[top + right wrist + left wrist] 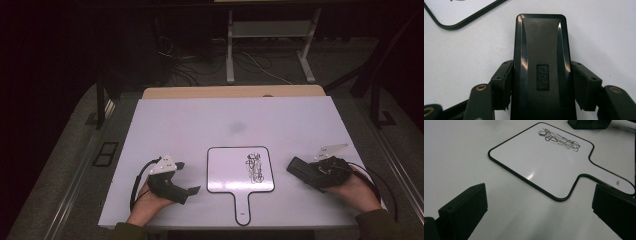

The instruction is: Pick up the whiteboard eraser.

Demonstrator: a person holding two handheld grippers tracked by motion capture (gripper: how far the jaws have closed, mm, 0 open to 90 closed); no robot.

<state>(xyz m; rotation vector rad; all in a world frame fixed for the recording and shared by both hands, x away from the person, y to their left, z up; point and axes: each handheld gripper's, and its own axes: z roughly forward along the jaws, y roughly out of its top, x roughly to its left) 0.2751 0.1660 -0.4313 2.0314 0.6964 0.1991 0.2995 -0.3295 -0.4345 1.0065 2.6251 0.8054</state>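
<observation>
Handled whiteboard flat on bench, centre-front, handle toward person. Eraser just right of it, left gripper left.

A lab-like workroom: white table, loose floor cables, metal stand legs.

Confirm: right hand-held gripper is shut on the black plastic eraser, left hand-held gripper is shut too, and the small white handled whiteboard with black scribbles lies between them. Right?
Not quite. The left hand-held gripper is open: the left gripper view shows its jaws wide apart with nothing between them. The rest holds: the right hand-held gripper is shut on the black plastic eraser, and the small white handled whiteboard with black scribbles lies between them.
</observation>
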